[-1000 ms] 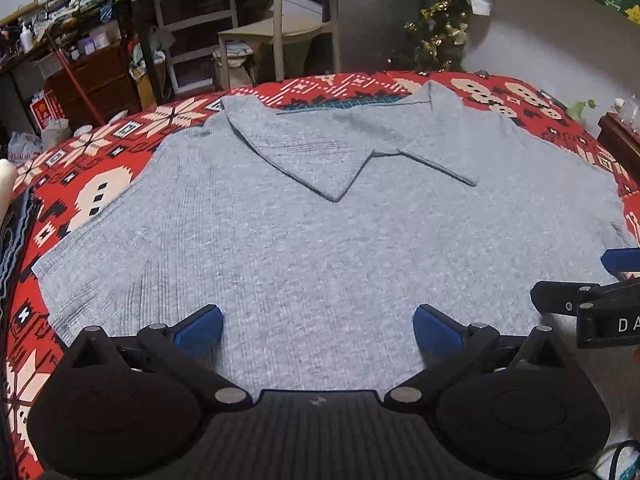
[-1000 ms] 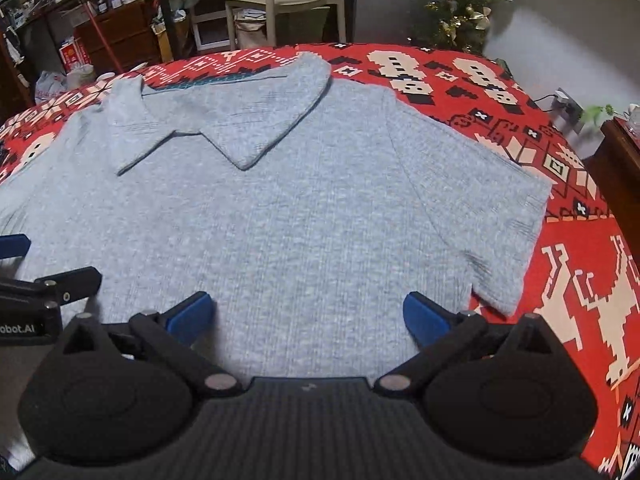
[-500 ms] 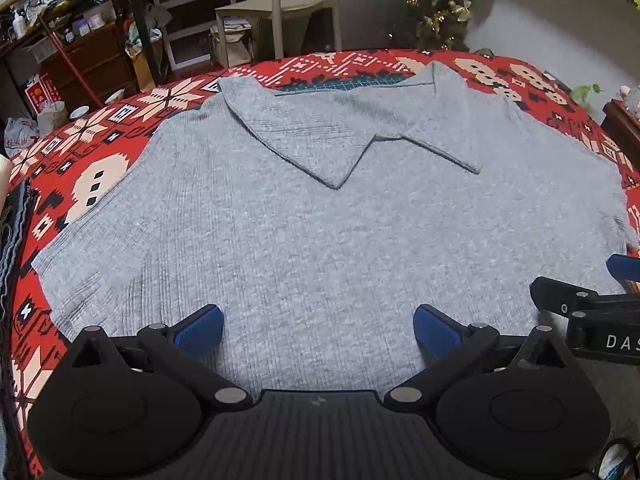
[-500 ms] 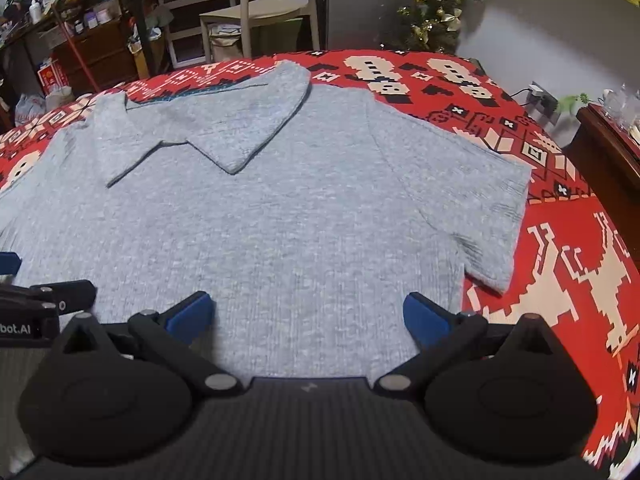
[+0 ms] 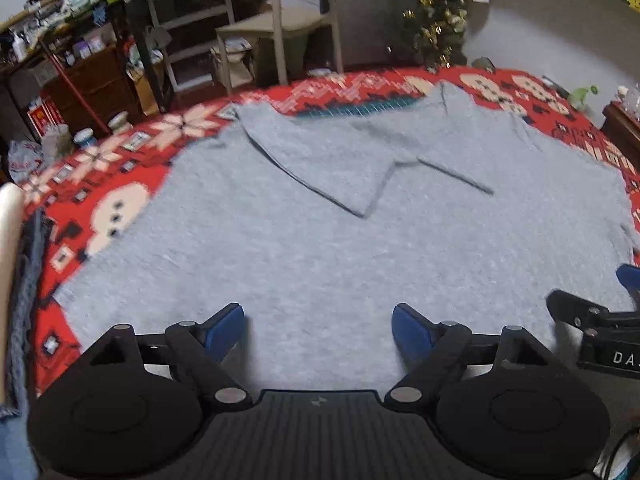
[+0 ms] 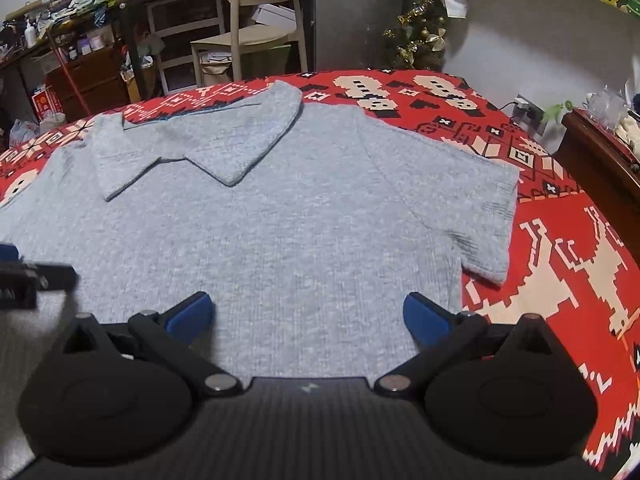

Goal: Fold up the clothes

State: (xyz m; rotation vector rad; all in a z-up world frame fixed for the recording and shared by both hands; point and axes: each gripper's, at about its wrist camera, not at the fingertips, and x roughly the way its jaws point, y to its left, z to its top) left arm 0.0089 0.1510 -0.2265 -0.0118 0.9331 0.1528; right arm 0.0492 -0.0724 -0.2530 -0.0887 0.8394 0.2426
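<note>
A grey knit shirt (image 5: 320, 248) lies spread flat on a red patterned blanket (image 6: 560, 248), collar away from the person and lower part toward them. The collar (image 6: 224, 148) is turned down, its two points lying on the chest. The right sleeve (image 6: 480, 216) is laid out flat, its cuff reaching onto the blanket; the left sleeve (image 5: 120, 256) lies out the other way, also on the blanket.

Both tools hover over the lower part of the shirt, side by side and angled down at it. The left gripper (image 5: 318, 326) has its blue fingertips (image 5: 224, 328) apart and closing, with shirt fabric under the gap; I see no fabric pinched by them. The right gripper (image 6: 308, 316) has its blue fingertips (image 6: 190, 316) spread wide over the shirt near its right side seam, gripping nothing. Each tool shows at the edge of the other's view, just beside it.

Beyond the shirt's collar, past the far edge of the blanket, stands a pale chair (image 6: 256, 24). To the right of the chair is a small decorated tree (image 6: 420, 32), and to the left are cluttered shelves (image 5: 72, 40). A dark wooden cabinet (image 6: 600, 160) stands beyond the right sleeve.
</note>
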